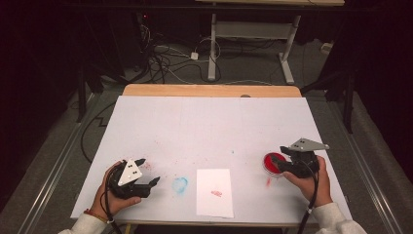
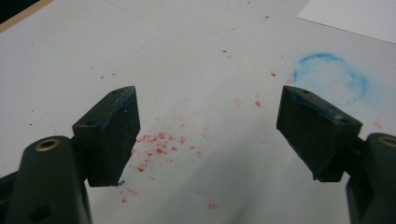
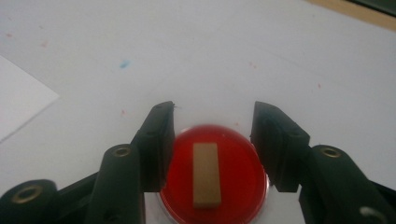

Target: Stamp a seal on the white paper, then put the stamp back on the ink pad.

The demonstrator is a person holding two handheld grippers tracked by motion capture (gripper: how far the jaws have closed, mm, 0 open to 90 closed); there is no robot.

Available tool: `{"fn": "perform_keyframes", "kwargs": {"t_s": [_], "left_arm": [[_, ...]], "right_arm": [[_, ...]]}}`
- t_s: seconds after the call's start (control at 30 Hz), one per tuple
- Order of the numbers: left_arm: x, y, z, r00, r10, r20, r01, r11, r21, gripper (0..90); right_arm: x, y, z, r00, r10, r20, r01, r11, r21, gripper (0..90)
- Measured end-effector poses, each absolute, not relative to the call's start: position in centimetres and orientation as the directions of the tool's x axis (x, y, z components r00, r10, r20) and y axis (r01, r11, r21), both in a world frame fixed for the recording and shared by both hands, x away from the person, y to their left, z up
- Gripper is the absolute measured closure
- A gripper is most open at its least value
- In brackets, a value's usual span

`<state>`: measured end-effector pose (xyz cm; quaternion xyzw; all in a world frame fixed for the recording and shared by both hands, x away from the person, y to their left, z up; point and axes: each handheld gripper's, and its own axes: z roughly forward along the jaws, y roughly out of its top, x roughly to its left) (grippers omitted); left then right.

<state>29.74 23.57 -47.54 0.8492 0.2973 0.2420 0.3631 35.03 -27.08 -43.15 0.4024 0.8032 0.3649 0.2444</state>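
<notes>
On the white-covered table [image 1: 209, 126], the round red ink pad in its clear shallow dish [image 1: 273, 164] sits at about four o'clock from the table's middle, near the right edge. The right gripper [image 1: 281, 155] hangs directly over it; in the right gripper view its jaws stand apart, one on each side of the red disc [image 3: 215, 179], with a gap showing between each jaw and the disc, so they grip nothing. A small tan rectangular block [image 3: 206, 175] lies lengthwise on the middle of the red surface, pointing toward twelve o'clock in that view. The left gripper [image 1: 148, 170] rests at about eight o'clock on the table, held in the person's left hand [image 1: 109, 197]; its jaws are spread wide and empty, above a scatter of red ink specks [image 2: 156, 149] on the white surface. A smudged blue ink ring [image 1: 180, 185] lies just toward three o'clock of the left gripper. Further toward three o'clock, between the two grippers and close to the near edge, lies a white rectangular sheet of paper [image 1: 214, 178] bearing a small red stamped mark [image 1: 216, 193].
</notes>
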Motion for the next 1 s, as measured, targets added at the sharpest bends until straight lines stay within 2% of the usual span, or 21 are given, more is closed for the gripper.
{"fn": "perform_keyframes", "kwargs": {"t_s": [0.2, 0.63, 1.0], "left_arm": [[29.7, 23.7, -47.5, 0.706, 0.681, 0.195, 0.328, -0.558, 0.762, 21.0], [29.5, 23.7, -47.5, 0.706, 0.676, 0.212, 0.318, -0.57, 0.758, 20.9], [29.3, 23.1, -47.5, 0.711, 0.672, 0.21, 0.322, -0.576, 0.752, 20.9]], "right_arm": [[34.9, -26.5, -42.6, -0.561, 0.817, -0.134, 0.42, 0.421, 0.804, 39.2], [34.1, -25.9, -41.2, -0.561, 0.805, -0.196, 0.34, 0.439, 0.832, 27.5], [32.6, -25.5, -40.2, -0.552, 0.798, -0.24, 0.288, 0.453, 0.844, 24.4]]}}
